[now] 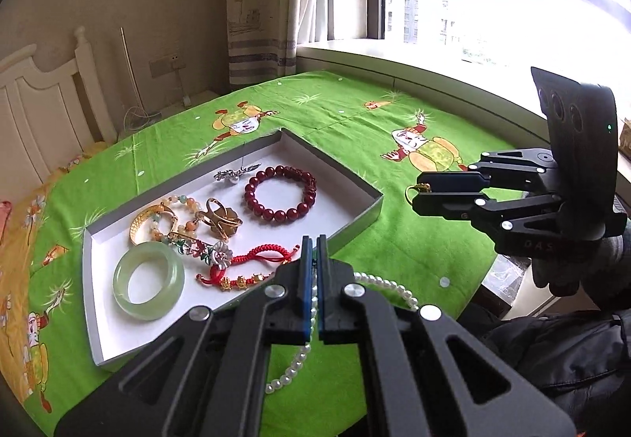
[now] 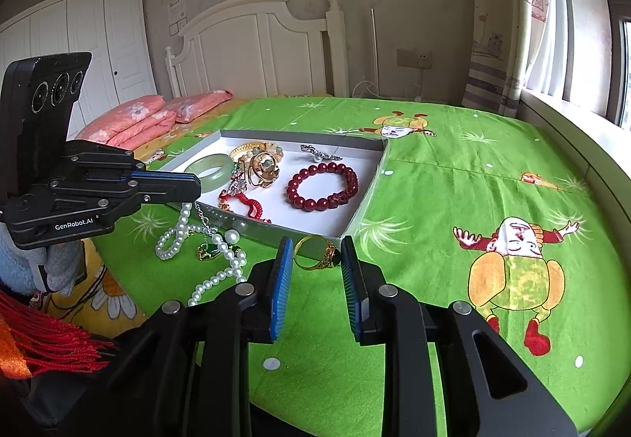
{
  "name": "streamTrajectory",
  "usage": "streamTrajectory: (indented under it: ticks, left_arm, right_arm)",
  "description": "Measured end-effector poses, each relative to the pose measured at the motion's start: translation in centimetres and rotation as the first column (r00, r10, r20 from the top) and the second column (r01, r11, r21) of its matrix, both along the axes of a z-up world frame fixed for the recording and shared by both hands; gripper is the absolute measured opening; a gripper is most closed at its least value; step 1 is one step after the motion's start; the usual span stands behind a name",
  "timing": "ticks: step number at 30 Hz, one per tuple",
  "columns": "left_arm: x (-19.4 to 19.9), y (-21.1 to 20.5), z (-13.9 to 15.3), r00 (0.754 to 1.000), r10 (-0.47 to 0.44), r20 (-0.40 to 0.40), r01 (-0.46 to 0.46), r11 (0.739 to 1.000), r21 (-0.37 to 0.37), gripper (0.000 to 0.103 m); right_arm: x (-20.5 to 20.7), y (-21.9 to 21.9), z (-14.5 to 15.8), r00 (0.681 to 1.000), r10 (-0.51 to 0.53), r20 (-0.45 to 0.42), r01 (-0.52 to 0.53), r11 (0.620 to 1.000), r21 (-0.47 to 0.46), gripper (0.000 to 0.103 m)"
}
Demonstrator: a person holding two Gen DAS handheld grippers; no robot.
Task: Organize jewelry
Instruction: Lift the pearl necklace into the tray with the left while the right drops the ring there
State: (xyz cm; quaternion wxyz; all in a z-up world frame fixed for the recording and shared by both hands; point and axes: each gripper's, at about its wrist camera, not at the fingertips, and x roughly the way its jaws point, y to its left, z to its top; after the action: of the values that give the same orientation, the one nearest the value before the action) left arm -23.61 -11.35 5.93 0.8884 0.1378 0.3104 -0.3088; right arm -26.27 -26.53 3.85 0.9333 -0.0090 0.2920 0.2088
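Pinching the limp, slippery pearl necklace (image 1: pixel 311 303) at one strand, low in the frame, the closed left gripper (image 1: pixel 314 251) is lifting it beside the box (image 1: pixel 355 218), while the right gripper (image 2: pixel 317 253) is clamping the gold ring (image 2: pixel 315 253).

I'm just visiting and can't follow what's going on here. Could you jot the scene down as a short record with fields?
Setting: bed with green cartoon sheet
Box: shallow white tray on the sheet
In tray: red bead bracelet, green jade bangle, red cord bracelet, gold pieces, silver brooch
Left tongs: shut on pearl necklace, partly lifted beside the tray
Right tongs: shut on gold ring with dark stone, outside the tray
Also outside: green pendant on the sheet
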Motion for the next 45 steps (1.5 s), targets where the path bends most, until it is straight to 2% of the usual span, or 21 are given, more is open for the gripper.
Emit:
streamTrajectory:
  ticks: [4,11,21,34,45]
  left_arm:
    - [-0.3,0.7,1.4,1.0,0.01,0.027,-0.009,0.999,-0.036,0.001]
    - [-1.8,3.1,6.8,0.992,0.035,0.124,-0.019,0.992,-0.123,0.001]
    - [-1.9,4.8,11.4,0.977,0.057,0.204,-0.027,0.988,-0.15,0.001]
    - [-2.0,2.6,16.6,0.953,-0.001,0.303,0.037,0.993,-0.115,0.001]
    - [-1.6,1.4,21.1,0.926,-0.006,0.377,0.04,0.996,-0.08,0.001]
  right_arm:
    - [-0.1,-0.1,0.1,1.0,-0.003,0.005,0.003,1.0,0.001,0.024]
    - [-0.6,0.3,1.1,0.999,0.01,0.032,-0.01,1.0,0.008,0.024]
    - [-1.2,1.3,2.4,0.997,0.038,0.062,-0.038,0.999,-0.004,0.024]
    - [-0.9,2.5,3.5,0.994,0.063,0.087,-0.061,0.998,-0.023,0.024]
    - [0.1,2.8,3.8,0.993,0.073,0.092,-0.071,0.997,-0.027,0.024]
